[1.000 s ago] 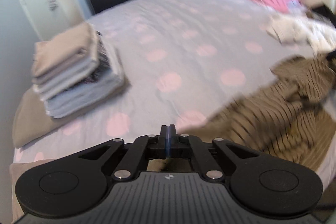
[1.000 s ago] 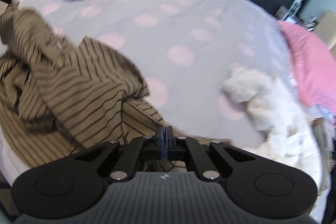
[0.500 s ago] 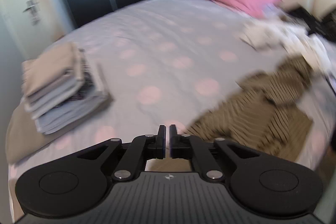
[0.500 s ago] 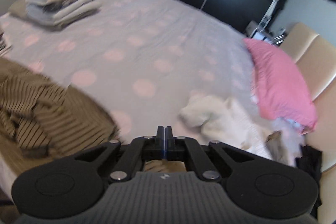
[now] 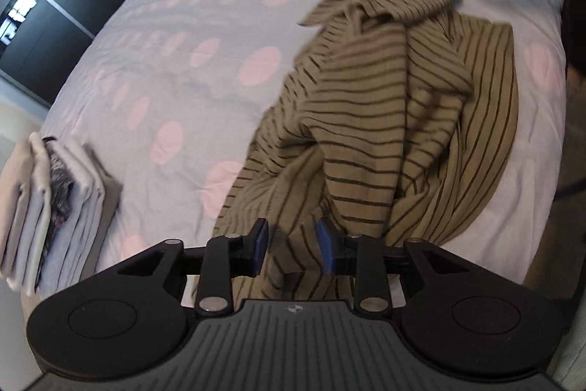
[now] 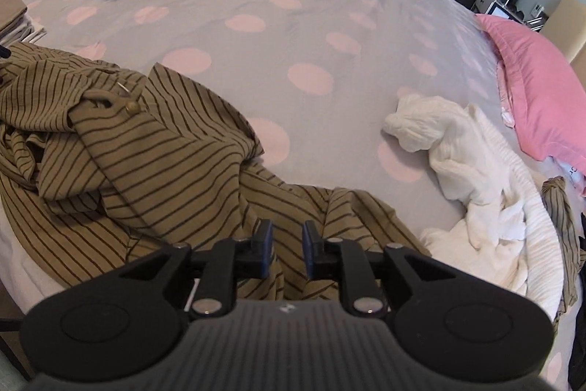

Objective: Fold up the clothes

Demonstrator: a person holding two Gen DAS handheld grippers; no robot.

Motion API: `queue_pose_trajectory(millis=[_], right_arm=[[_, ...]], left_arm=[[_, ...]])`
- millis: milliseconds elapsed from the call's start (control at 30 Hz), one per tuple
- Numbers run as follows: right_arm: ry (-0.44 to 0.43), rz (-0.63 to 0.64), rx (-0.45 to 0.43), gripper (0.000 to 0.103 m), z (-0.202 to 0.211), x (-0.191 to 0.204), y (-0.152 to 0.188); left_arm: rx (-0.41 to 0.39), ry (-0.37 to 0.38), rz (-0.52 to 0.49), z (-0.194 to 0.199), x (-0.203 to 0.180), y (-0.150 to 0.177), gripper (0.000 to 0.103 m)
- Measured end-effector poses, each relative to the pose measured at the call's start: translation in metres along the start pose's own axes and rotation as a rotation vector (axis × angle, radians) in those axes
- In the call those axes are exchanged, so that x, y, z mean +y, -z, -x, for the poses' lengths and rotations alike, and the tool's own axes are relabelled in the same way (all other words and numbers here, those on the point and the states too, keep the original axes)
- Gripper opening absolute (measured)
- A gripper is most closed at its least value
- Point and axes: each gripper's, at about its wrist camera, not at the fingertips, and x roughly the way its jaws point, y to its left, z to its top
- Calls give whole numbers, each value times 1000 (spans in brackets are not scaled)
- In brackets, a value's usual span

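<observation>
The striped shirt is lying crumpled at the near edge of the bed (folded pile well apart), and both the left gripper and right gripper are just opening, releasing it, readying for a fresh grab.

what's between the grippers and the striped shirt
Nothing visible. The left gripper and right gripper, fingers just opened, hang directly over the crumpled striped shirt with only air between.
</observation>
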Motion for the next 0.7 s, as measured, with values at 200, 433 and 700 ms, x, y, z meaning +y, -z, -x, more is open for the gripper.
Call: queue_pose_trajectory(millis=[200,433,700], right_arm=[[-17,-2,-3,29,-8,-12,-3],[-25,106,33,30,-32,-16,-12],[-157,130,131,0,-75,-18,-29]], left_arm=[[-13,33,99,-4,14,-8,1],[-31,13,331,-5,54,-10,0],[24,14,397,-23,64,-12,0]])
